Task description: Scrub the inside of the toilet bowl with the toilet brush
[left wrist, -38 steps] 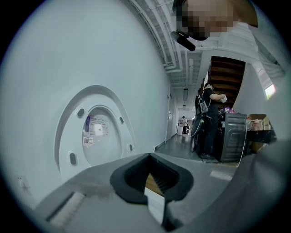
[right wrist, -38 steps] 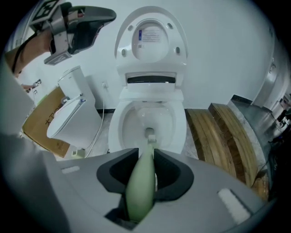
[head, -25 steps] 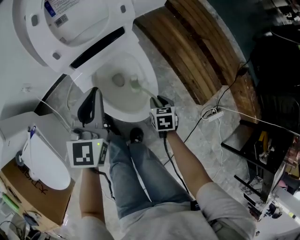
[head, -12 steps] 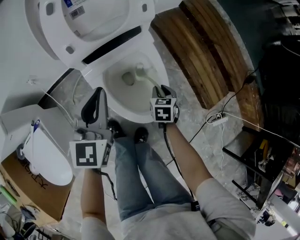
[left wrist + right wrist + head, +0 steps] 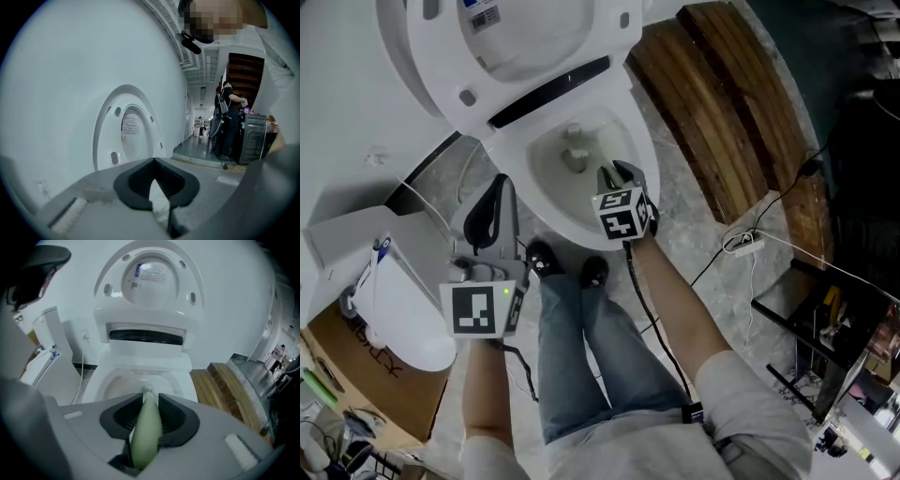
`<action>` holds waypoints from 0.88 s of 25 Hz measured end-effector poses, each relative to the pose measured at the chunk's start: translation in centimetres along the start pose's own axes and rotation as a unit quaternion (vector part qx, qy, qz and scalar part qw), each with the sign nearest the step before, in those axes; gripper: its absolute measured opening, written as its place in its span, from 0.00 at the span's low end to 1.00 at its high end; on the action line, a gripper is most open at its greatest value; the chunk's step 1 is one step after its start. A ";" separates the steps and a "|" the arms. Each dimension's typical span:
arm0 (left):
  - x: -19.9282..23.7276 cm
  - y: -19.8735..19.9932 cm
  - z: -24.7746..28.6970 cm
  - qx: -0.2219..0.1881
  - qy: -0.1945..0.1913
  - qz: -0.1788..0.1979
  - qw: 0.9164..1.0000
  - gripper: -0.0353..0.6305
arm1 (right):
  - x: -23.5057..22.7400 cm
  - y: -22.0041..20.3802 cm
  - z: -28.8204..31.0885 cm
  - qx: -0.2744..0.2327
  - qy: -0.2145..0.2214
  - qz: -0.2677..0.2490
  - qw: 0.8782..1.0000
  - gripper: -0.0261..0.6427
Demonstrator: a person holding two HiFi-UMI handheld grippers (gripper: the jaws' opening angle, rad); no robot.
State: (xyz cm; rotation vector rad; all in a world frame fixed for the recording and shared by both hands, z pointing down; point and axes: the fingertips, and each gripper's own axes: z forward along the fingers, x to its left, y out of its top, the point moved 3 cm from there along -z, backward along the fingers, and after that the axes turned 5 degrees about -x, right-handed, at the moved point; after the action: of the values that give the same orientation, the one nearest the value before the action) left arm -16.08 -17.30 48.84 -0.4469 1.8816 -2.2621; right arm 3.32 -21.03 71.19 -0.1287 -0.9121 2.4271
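The white toilet bowl [image 5: 546, 202] is open, with its lid [image 5: 525, 37] raised behind it. My right gripper [image 5: 614, 172] hangs over the bowl's front right rim, shut on the pale green handle [image 5: 146, 427] of the toilet brush. The brush head [image 5: 575, 150] sits low inside the bowl near the drain, and shows past the jaws as a brush head [image 5: 147, 389] in the right gripper view. My left gripper [image 5: 490, 189] is held left of the bowl, outside it, shut with nothing in it. In its own view the left gripper [image 5: 157, 187] faces the lid [image 5: 133, 136].
A dark wooden platform [image 5: 722, 103] lies right of the toilet. A white lidded unit [image 5: 394, 314] and a cardboard box [image 5: 356, 380] stand at the left. A power strip with cables [image 5: 741, 242] lies on the floor at right. The person's legs and shoes [image 5: 581, 347] are in front of the bowl.
The brush head has swept from the bowl's right side toward its middle and back, the right gripper following over the rim. The left gripper has stayed where it was.
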 end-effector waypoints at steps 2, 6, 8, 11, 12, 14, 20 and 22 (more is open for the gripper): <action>0.4 -0.1 0.0 -0.001 0.000 -0.004 1.000 0.06 | 1.4 0.4 0.0 -0.005 0.029 -0.018 0.999 0.19; 0.5 -0.5 0.1 -0.001 -0.002 -0.010 1.000 0.06 | 3.3 0.3 -0.1 -0.002 0.062 -0.048 0.997 0.19; 0.3 -0.6 0.2 0.001 -0.007 -0.011 1.000 0.06 | 2.9 -0.5 -0.1 0.007 0.051 -0.040 0.998 0.19; 0.2 -0.6 0.3 0.006 -0.008 -0.016 1.000 0.06 | 1.7 -2.1 -0.1 0.027 0.024 -0.021 0.999 0.19; 0.3 -0.6 0.4 0.006 -0.007 -0.018 1.000 0.06 | 1.3 -2.6 0.0 0.035 0.015 -0.020 0.999 0.19; 0.6 -0.7 0.3 0.004 -0.008 -0.017 1.000 0.06 | 0.6 -3.4 0.3 0.047 -0.001 -0.018 0.999 0.19; 1.7 -1.3 0.1 0.009 -0.008 -0.009 1.000 0.06 | 0.7 -3.0 2.0 0.050 -0.010 -0.011 0.999 0.19; 2.4 -1.4 0.0 0.008 -0.004 -0.009 1.000 0.06 | 1.7 -2.7 2.6 0.051 0.000 -0.026 0.998 0.19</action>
State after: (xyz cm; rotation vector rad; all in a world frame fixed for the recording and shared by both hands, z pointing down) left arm -18.20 -17.82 50.48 -0.4719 1.8621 -2.2804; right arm 2.41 -20.00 75.01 -0.0677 -0.7795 2.4202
